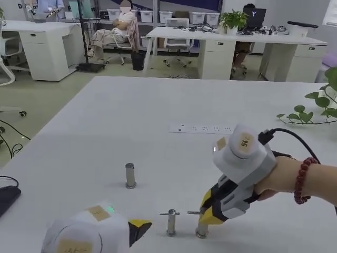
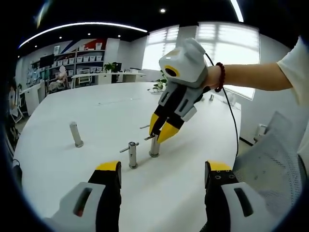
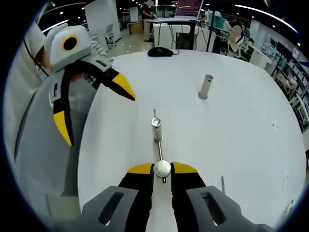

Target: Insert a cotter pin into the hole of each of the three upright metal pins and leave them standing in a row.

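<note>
Head view overhead; gripper views oppose, sharing pins.

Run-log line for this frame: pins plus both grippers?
far pin: bare | middle pin: pinned | near pin: cotter pin at hole, held by right gripper | left gripper: open, clear of pins

Right tool gripping cotter pin, beside nearest metal pin

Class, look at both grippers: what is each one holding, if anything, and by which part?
The right gripper pinches a cotter pin by one end, at the top of a metal pin. The left gripper holds nothing.
</note>
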`<state>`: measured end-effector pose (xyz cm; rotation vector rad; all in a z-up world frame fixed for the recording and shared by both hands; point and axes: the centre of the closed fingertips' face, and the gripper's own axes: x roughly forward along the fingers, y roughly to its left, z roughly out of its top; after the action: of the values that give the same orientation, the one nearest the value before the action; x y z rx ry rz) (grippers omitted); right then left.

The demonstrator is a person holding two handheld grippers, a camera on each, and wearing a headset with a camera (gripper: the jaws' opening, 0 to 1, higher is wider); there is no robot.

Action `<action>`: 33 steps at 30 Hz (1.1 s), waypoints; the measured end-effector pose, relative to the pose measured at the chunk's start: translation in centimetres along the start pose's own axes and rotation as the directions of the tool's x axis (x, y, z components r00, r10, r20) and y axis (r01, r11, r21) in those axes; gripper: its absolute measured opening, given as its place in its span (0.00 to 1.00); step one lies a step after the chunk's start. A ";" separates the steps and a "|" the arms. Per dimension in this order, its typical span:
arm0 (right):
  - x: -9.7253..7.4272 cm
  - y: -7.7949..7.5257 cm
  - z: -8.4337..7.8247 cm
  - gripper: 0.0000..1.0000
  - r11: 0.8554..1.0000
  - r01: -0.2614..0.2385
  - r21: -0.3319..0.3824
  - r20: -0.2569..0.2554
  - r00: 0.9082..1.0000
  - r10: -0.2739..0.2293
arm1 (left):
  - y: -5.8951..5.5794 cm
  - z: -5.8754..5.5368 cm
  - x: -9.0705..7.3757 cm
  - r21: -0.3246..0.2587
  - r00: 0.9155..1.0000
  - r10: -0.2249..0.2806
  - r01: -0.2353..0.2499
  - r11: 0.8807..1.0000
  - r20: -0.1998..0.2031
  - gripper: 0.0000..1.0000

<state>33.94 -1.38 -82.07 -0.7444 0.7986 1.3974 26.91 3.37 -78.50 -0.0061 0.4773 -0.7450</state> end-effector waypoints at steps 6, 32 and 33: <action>0.0 0.1 0.0 0.15 1.000 -0.007 0.008 0.005 1.000 0.007 | 0.9 0.3 -0.8 -0.014 1.000 0.023 -0.023 1.000 0.018 0.80; -0.4 -0.9 5.1 0.39 0.982 0.010 0.188 0.185 0.982 -0.046 | 2.4 1.6 -1.8 0.038 0.997 0.039 -0.042 0.998 0.066 0.99; -0.3 -1.1 5.3 0.40 0.981 0.015 0.193 0.192 0.980 -0.053 | 2.3 1.6 -1.7 0.037 0.997 0.038 -0.040 0.998 0.066 0.99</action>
<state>35.28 2.86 -78.88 -0.4622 0.7483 1.3189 27.99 5.99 -76.78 0.0150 0.3995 -0.7133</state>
